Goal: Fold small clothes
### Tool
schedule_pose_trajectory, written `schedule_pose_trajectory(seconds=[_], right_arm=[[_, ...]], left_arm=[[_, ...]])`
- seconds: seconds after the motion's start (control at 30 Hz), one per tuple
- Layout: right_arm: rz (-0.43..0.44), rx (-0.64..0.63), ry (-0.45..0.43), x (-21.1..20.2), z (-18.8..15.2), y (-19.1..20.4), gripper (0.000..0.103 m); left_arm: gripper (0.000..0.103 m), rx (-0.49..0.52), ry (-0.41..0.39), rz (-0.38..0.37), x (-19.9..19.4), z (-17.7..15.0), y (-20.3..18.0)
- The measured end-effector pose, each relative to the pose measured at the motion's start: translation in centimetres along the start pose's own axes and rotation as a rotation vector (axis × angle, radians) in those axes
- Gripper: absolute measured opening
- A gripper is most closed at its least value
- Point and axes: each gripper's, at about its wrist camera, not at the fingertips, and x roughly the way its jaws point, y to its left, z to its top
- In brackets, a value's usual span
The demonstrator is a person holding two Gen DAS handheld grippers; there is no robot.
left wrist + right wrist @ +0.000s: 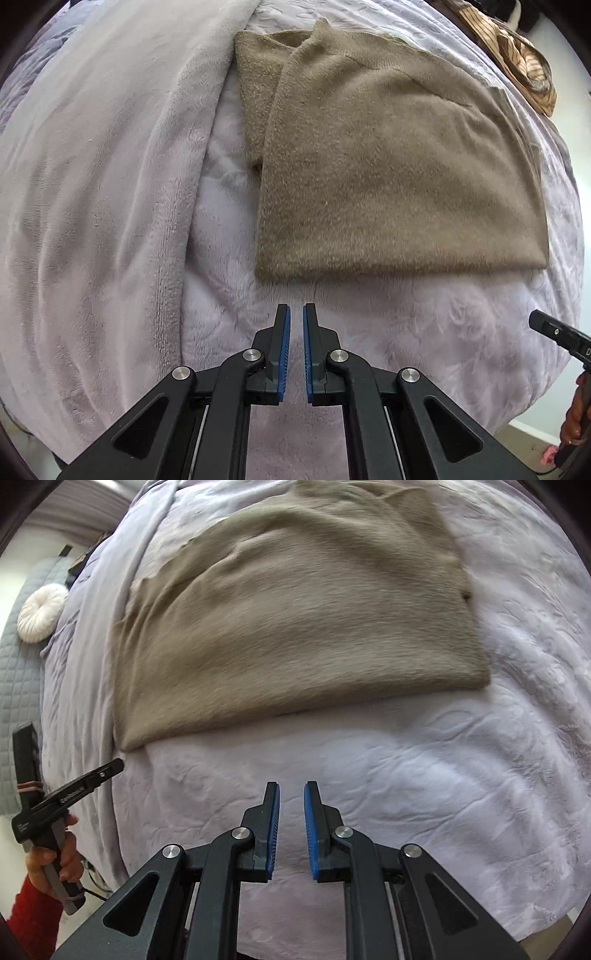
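Since the tan knit garment [388, 166] lies soft and limp on the bed [424, 332], pinch its near corners; left gripper [296, 314] and right gripper [291, 794] fingers are narrow, holding nothing.

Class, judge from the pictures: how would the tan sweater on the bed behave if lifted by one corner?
The sweater would probably droop, since it lies limp in soft folds. Its fuzzy knit likely grips rather than slips. On the plush blanket it would probably drag, not slide.
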Motion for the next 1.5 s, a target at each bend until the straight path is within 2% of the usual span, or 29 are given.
schedule_pose_trajectory(seconds=[0.4, 0.43, 0.47, 0.5, 0.57, 0.7, 0.87, 0.9, 0.93, 1.0, 1.03, 1.17, 1.5], right_arm=[[0.022, -0.038, 0.023, 0.6, -0.8, 3.3, 0.015], [0.024, -0.040, 0.024, 0.7, -0.9, 3.7, 0.015], [0.025, -0.043, 0.026, 0.8, -0.9, 3.9, 0.015], [0.026, -0.046, 0.028, 0.8, -0.9, 4.2, 0.015], [0.029, -0.049, 0.032, 1.1, -1.0, 4.7, 0.015], [0.037, -0.057, 0.044, 1.6, -1.3, 5.6, 0.015], [0.031, -0.066, 0.056, 2.0, -1.4, 6.5, 0.018], [0.030, -0.065, 0.057, 2.0, -1.4, 6.6, 0.027], [0.029, -0.061, 0.057, 2.1, -1.4, 6.7, 0.045], [0.034, -0.054, 0.052, 2.1, -1.4, 6.8, 0.058], [0.035, -0.052, 0.053, 2.1, -1.4, 6.8, 0.058], [0.037, -0.046, 0.058, 2.3, -1.3, 6.9, 0.058], [0.089, 0.023, 0.063, 3.4, -1.0, 7.4, 0.058]], left_arm=[[0.008, 0.020, 0.011, -0.014, 0.0, -2.7, -0.7], [0.021, 0.016, 0.009, -0.019, 0.0, -2.9, -0.7], [0.044, 0.006, 0.006, -0.026, 0.0, -3.0, -0.6], [0.101, -0.010, 0.000, -0.028, -0.1, -3.2, -0.4], [0.102, -0.031, -0.059, -0.011, -1.0, -3.7, -0.1], [0.102, -0.006, -0.066, 0.019, -1.2, -4.3, -0.4], [0.102, -0.010, -0.096, 0.073, -2.0, -2.7, 0.5], [0.102, -0.021, -0.093, 0.081, -1.9, -2.5, 0.8], [0.102, -0.033, -0.089, 0.085, -1.7, -2.3, 1.2], [0.102, -0.052, -0.072, 0.064, -1.5, -2.0, 1.7], [0.102, -0.064, -0.056, 0.040, -1.3, -1.8, 2.0], [0.102, -0.073, -0.035, 0.025, -1.2, -1.2, 2.7], [0.102, -0.096, -0.074, -0.015, -2.0, -1.2, 3.2]])
